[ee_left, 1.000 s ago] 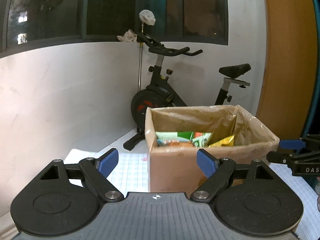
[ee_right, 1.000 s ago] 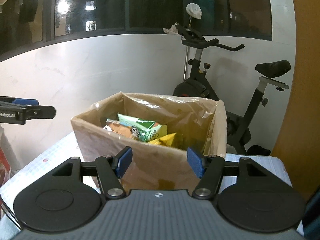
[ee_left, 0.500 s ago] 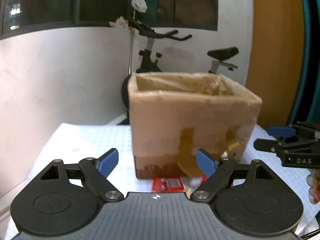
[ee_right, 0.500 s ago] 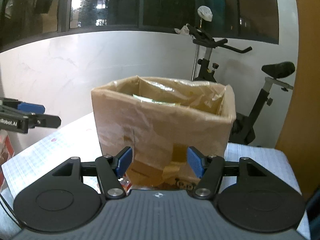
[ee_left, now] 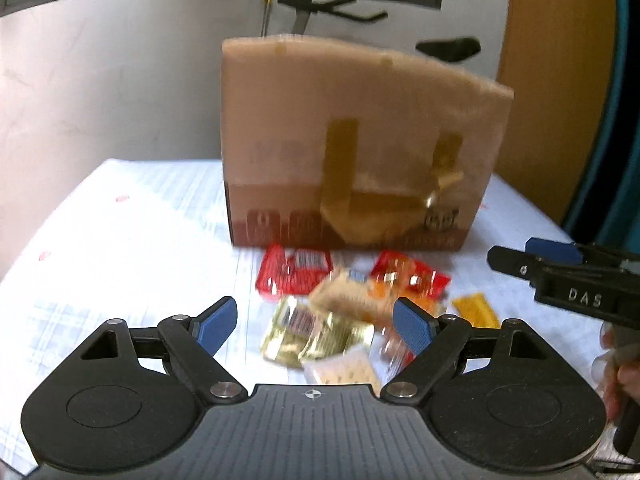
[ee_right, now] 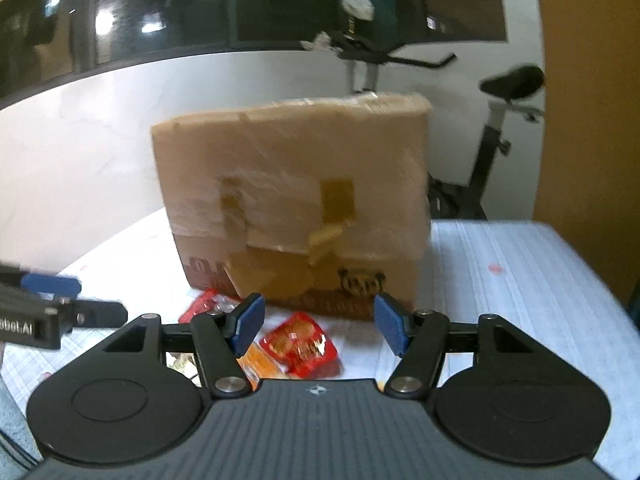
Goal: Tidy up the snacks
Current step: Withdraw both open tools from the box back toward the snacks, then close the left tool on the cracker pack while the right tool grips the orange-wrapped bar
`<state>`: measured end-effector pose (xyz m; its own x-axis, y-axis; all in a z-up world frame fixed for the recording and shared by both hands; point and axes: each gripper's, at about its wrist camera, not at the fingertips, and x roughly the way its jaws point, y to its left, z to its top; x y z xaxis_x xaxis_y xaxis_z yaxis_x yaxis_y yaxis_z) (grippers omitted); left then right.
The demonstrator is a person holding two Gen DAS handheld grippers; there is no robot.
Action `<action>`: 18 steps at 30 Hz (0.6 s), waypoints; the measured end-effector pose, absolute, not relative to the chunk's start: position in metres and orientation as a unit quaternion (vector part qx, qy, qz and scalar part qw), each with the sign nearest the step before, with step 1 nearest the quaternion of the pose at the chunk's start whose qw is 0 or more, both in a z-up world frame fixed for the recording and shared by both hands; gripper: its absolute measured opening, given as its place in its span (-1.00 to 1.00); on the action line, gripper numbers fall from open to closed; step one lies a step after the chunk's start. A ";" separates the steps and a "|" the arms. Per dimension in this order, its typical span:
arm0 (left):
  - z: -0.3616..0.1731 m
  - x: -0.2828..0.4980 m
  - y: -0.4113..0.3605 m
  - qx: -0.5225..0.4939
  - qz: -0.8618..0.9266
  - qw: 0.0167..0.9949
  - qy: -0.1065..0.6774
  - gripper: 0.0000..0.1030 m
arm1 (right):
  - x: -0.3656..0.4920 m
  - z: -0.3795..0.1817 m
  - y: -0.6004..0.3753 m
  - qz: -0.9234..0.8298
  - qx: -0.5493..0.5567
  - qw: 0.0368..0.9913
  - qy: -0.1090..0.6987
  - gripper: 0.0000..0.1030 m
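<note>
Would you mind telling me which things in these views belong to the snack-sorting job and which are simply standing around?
Part of the job:
- cardboard box
- red snack packets
- gold packets
- cracker pack
- yellow sachet
- left gripper, open
- right gripper, open

Just lying about:
- exercise bike
- windows
- wooden door

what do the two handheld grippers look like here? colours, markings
Both match: the left gripper and right gripper have matte black linkage arms with silver pivot pins, blue fingertip pads, and a grey ribbed body with a small crosshair mark. Seen side-on, the right gripper's finger shows white "DAS" lettering and the left one's lettering ends in "AI". No cables or sleeves are clearly visible.
</note>
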<state>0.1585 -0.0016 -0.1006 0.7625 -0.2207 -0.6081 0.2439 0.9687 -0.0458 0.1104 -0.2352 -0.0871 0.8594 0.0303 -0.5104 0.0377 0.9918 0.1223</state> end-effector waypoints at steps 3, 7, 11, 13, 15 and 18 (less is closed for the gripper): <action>-0.108 0.160 0.001 0.013 -0.114 0.936 0.333 0.69 | 0.108 -0.097 -0.240 -0.008 0.066 0.958 0.279 0.25; -0.124 0.164 -0.004 0.005 -0.121 0.924 0.362 0.68 | 0.105 -0.101 -0.240 -0.007 0.070 0.957 0.280 0.25; -0.135 0.166 -0.007 0.001 -0.127 0.916 0.381 0.68 | 0.107 -0.106 -0.233 0.008 0.058 0.956 0.287 0.24; -0.139 0.165 -0.011 0.008 -0.131 0.913 0.386 0.68 | 0.110 -0.109 -0.229 0.015 0.052 0.955 0.291 0.24; -0.141 0.164 -0.015 0.015 -0.138 0.911 0.389 0.68 | 0.112 -0.111 -0.226 0.019 0.048 0.954 0.295 0.24; -0.146 0.163 -0.020 0.023 -0.146 0.906 0.397 0.68 | 0.113 -0.115 -0.224 0.022 0.049 0.952 0.302 0.24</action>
